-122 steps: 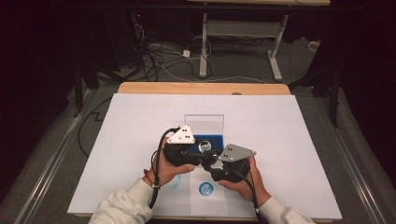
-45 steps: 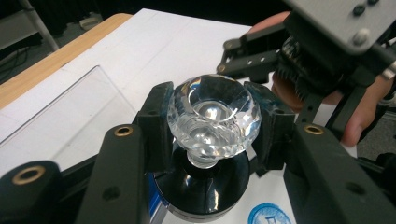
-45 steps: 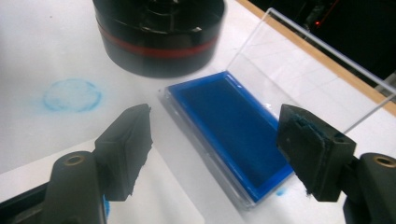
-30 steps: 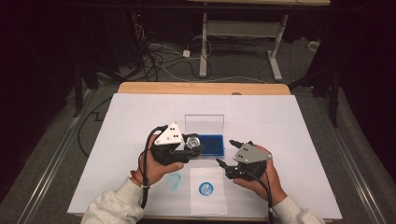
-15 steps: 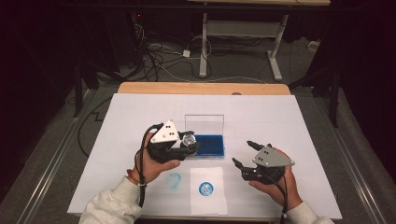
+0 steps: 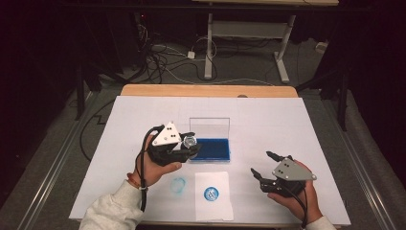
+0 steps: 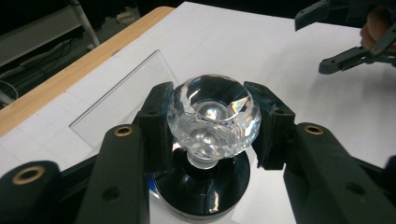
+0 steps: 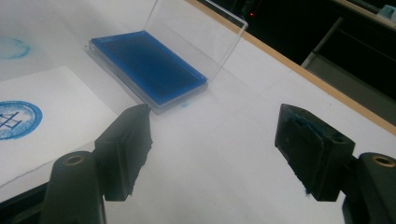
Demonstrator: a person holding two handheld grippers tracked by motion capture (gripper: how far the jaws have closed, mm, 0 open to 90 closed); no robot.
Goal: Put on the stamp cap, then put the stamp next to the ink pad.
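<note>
Crystal-knobbed stamp (image 7: pixel 212 123) is clamped between the left gripper (image 6: pixel 184 146) jaws, just left of the blue ink pad (image 6: pixel 209 149). Well to the right, the right gripper (image 6: pixel 263 165) is held with jaws apart and empty, above the white sheet (image 6: pixel 287 120).

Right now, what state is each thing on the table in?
Clear faceted-knob stamp: clamped in left gripper, off the table.
Blue ink pad case: clear lid up, open.
White paper slip: flat, round blue print on it.
Right gripper: open, empty.
</note>
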